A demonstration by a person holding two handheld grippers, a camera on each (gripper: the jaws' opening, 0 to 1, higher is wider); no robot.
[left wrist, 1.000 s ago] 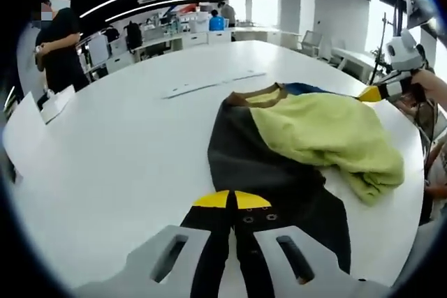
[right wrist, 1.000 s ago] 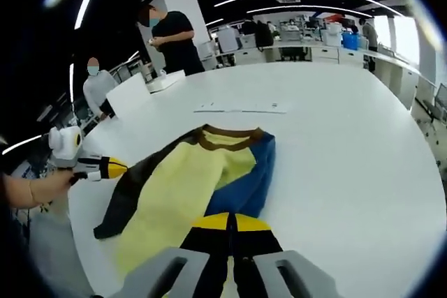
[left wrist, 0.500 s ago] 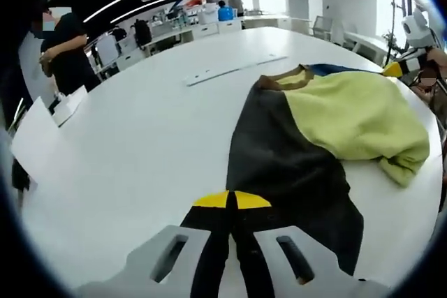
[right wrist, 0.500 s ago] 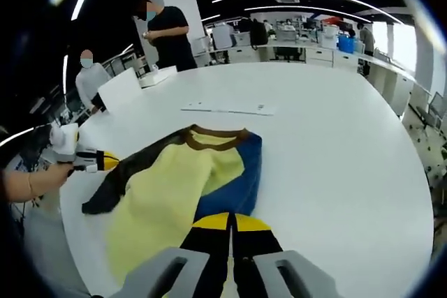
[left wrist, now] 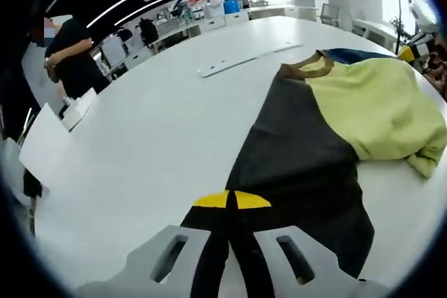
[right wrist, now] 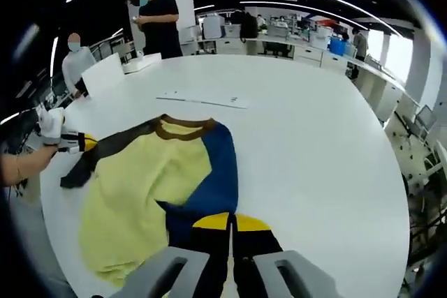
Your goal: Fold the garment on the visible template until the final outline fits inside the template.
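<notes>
White round table (right wrist: 335, 144) in an open office, people standing at its far edge. Garment (right wrist: 160, 186) lies spread on the table: yellow body, dark sleeve, blue sleeve, brown collar. Left gripper (left wrist: 231, 200) has its jaws closed on the dark sleeve (left wrist: 293, 165); right gripper (right wrist: 228, 222) has its jaws closed on the blue sleeve (right wrist: 216, 172). Judged step: spreading or positioning the garment by both sleeves, folding not yet begun. Next move likely calls for laying it flat and bringing the sleeves inward over the body. Thin white strip (right wrist: 201, 99) beyond the collar may be the template edge; cannot confirm. Right gripper view shows the left gripper at the sleeve end (right wrist: 77, 143); left gripper view shows bunched yellow hem (left wrist: 426, 155)
</notes>
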